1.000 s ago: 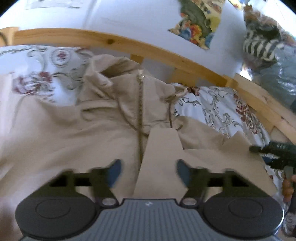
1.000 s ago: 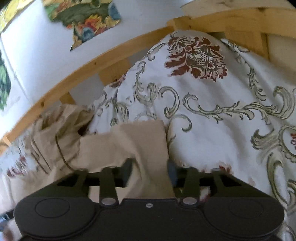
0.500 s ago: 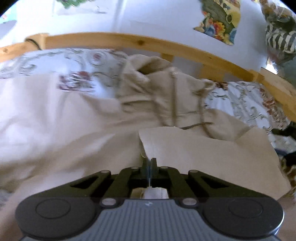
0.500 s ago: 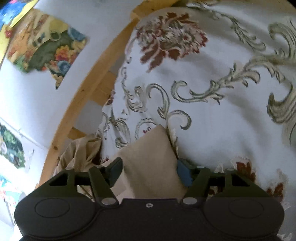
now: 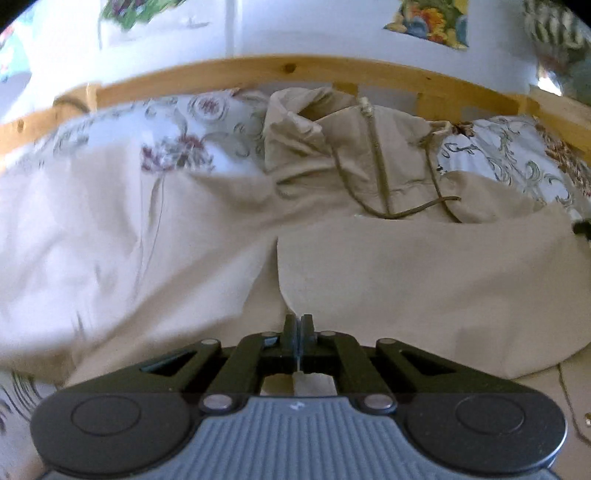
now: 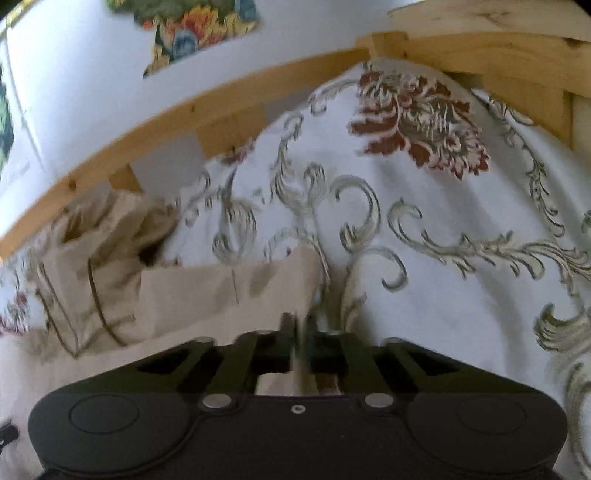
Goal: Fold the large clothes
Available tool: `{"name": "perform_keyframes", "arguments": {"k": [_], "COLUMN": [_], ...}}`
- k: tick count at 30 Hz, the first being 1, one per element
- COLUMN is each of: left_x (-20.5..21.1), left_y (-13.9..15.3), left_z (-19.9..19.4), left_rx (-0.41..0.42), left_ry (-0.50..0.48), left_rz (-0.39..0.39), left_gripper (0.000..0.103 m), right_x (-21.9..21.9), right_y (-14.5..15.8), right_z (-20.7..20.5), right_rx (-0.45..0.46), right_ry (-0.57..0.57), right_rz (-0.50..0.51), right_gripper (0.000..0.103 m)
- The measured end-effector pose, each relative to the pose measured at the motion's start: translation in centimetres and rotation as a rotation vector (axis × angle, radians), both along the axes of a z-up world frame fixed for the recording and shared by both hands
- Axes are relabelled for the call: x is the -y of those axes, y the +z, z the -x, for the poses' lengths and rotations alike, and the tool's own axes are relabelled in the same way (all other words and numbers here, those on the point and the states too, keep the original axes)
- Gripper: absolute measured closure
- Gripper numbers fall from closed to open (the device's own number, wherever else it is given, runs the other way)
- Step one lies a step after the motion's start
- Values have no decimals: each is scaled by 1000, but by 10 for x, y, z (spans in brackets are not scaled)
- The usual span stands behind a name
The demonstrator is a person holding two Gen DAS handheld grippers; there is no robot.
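Observation:
A beige zip-up hoodie (image 5: 369,173) lies spread on a floral bedspread (image 5: 177,147), hood toward the wooden bed rail. A folded panel of it (image 5: 424,280) lies across the front. My left gripper (image 5: 298,325) is shut on the near left corner of that panel. In the right wrist view the same hoodie (image 6: 207,291) lies at left, and my right gripper (image 6: 301,325) is shut on the panel's right edge, over the bedspread (image 6: 424,229).
A wooden bed rail (image 5: 295,72) curves along the far side, with a white wall and colourful pictures (image 5: 428,22) behind. In the right wrist view the rail (image 6: 221,107) meets a wooden corner post (image 6: 480,55). Striped clothing (image 5: 554,26) hangs at far right.
Both grippers closed: the left shut on the panel's corner first, the right went from open around the fabric edge to shut on it. The folded panel now lies wider across the hoodie.

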State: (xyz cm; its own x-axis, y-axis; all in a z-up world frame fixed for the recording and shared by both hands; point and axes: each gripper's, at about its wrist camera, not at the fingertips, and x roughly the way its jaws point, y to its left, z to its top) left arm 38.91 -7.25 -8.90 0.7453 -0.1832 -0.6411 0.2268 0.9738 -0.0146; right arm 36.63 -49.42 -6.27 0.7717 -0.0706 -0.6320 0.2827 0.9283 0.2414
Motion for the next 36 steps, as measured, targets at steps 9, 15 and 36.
{"name": "perform_keyframes", "arguments": {"k": [9, 15, 36], "left_x": [-16, 1, -2], "left_y": [9, 4, 4], "left_z": [0, 2, 26], "left_rx": [3, 14, -22], "left_ry": [9, 11, -33], "left_rz": [94, -14, -19], "left_gripper": [57, 57, 24], "right_x": [-65, -106, -37], "right_y": [1, -30, -11], "right_z": [105, 110, 129], "right_rx": [-106, -166, -21], "right_ry": [465, 634, -228], "right_rz": [697, 985, 198], "right_gripper": [49, 70, 80]}}
